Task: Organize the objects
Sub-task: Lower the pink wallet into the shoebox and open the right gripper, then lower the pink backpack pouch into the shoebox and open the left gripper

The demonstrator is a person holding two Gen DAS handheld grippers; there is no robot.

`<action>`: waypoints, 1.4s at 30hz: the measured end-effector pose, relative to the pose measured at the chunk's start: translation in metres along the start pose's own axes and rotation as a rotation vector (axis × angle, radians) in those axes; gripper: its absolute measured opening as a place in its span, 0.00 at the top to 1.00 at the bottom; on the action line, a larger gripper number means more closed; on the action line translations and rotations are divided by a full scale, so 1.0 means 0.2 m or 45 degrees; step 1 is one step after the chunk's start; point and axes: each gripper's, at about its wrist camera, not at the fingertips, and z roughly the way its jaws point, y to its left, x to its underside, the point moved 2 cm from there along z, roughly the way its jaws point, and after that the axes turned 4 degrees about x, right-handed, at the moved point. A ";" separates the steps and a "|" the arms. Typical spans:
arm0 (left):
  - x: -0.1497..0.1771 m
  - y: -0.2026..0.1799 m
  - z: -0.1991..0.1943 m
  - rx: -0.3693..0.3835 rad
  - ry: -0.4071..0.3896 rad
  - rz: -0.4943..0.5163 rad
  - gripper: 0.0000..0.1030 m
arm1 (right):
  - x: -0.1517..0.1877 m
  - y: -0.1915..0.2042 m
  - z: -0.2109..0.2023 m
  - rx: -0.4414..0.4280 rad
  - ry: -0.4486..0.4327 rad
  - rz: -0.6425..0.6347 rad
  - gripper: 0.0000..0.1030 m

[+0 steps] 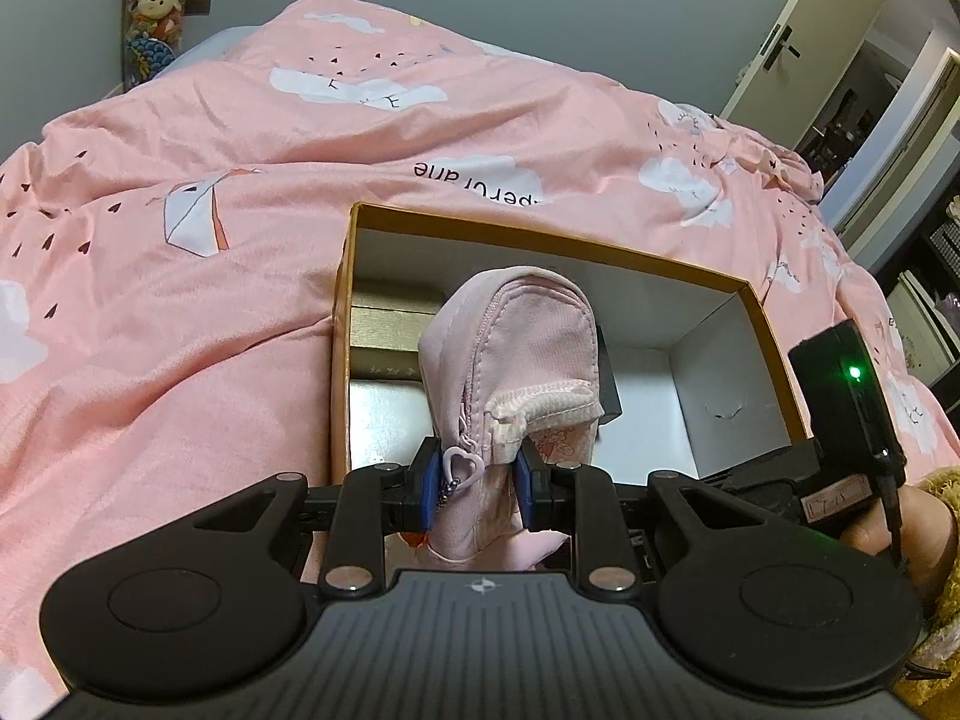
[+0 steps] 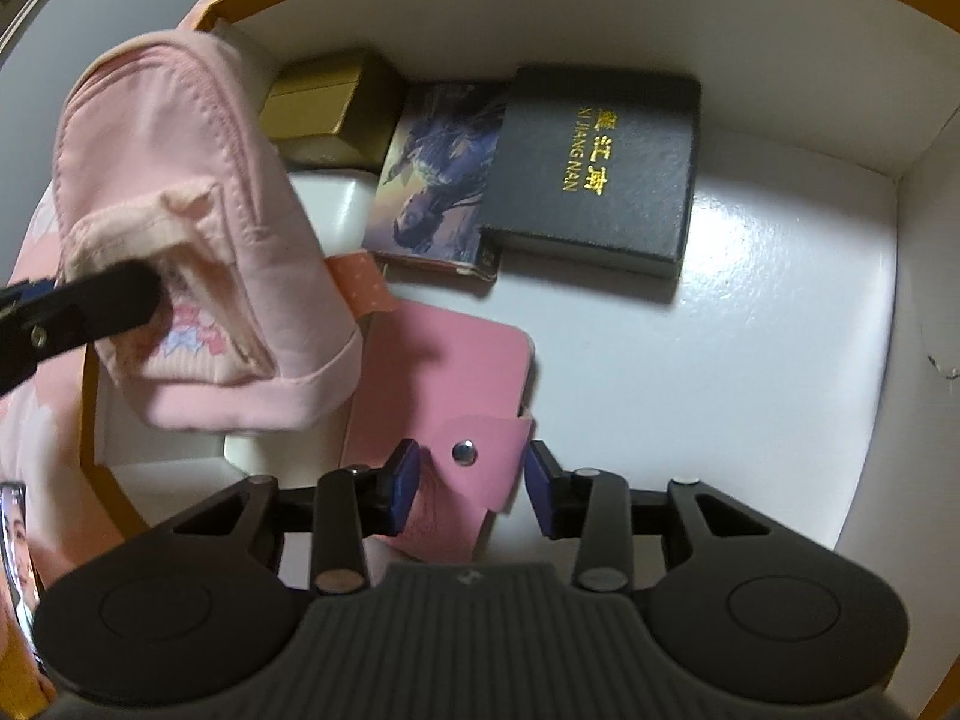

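Note:
My left gripper (image 1: 477, 483) is shut on a pink zip pouch (image 1: 516, 354) and holds it upright over the near edge of an open cardboard box (image 1: 540, 234) on the bed. The pouch also shows in the right wrist view (image 2: 180, 228), hanging over the box's left side. My right gripper (image 2: 471, 489) is open inside the box, its fingers on either side of the snap flap of a pink wallet (image 2: 444, 372) that lies on the box floor. A black book (image 2: 600, 162), a picture booklet (image 2: 438, 168) and a gold box (image 2: 327, 102) lie inside.
The box sits on a pink quilt (image 1: 180, 240) with cloud prints. A white box (image 2: 336, 204) lies under the pouch. A door (image 1: 828, 42) stands at the far right, plush toys (image 1: 156, 6) at the far left.

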 end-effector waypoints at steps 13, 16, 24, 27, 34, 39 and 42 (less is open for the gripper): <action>0.02 -0.01 0.03 0.014 0.051 -0.007 0.73 | 0.04 0.06 -0.01 -0.015 -0.040 -0.046 0.80; 0.03 -0.04 0.05 0.049 0.096 -0.005 0.73 | 0.07 0.06 -0.09 0.057 -0.131 -0.079 0.77; 0.10 -0.06 0.19 0.069 0.313 -0.009 0.72 | 0.18 -0.07 -0.23 0.176 -0.241 -0.117 0.77; 0.10 -0.06 0.23 0.063 0.354 -0.022 0.72 | 0.22 -0.10 -0.29 0.120 -0.282 -0.089 0.77; 0.11 -0.09 0.28 -0.006 0.383 0.015 0.70 | 0.22 -0.06 -0.28 0.011 -0.346 -0.047 0.75; 0.09 -0.11 0.29 -0.093 0.391 0.114 0.66 | 0.23 -0.06 -0.29 -0.085 -0.358 -0.012 0.68; 0.08 -0.12 0.28 -0.142 0.384 0.183 0.65 | 0.22 -0.07 -0.27 -0.119 -0.358 0.012 0.68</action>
